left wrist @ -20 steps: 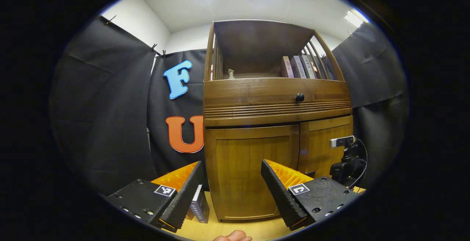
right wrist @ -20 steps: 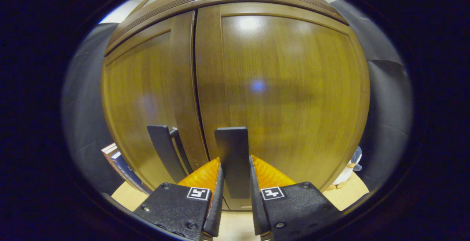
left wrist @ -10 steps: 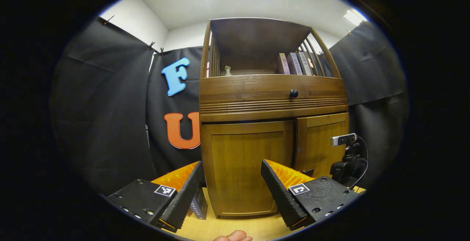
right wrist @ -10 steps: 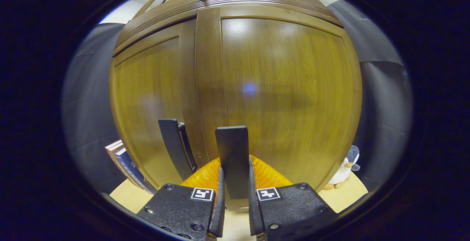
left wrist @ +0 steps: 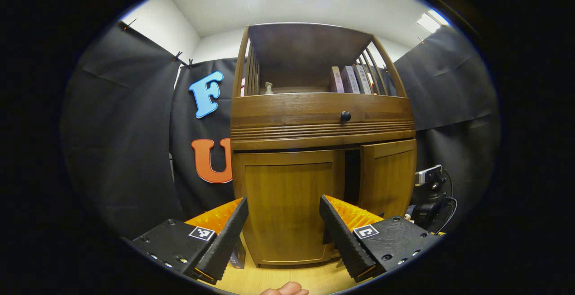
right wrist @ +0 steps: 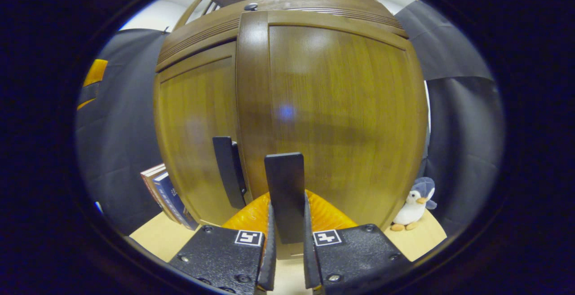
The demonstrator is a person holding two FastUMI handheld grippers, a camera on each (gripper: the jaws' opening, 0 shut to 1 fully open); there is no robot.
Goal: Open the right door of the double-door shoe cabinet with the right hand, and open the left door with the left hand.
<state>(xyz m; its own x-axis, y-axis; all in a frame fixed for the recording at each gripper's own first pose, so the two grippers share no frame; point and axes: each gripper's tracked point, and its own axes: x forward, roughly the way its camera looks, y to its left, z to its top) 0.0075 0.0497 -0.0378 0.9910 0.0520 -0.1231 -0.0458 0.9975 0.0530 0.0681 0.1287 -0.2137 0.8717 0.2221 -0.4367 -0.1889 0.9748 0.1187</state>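
Two doors before you on the shoe cabinet (left wrist: 321, 120), your right gripper (right wrist: 286, 259) pinching the right door's dark handle (right wrist: 284, 196), right door (right wrist: 332, 115) swung ajar, your left gripper (left wrist: 283, 234) spread wide, short of the closed left door (left wrist: 287, 205)

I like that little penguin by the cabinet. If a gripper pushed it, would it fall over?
Probably. The penguin looks like a soft plush, likely light, so a nudge would tip or slide it. It stands upright on small feet on the smooth floor, so little holds it. It would likely squash, not break.
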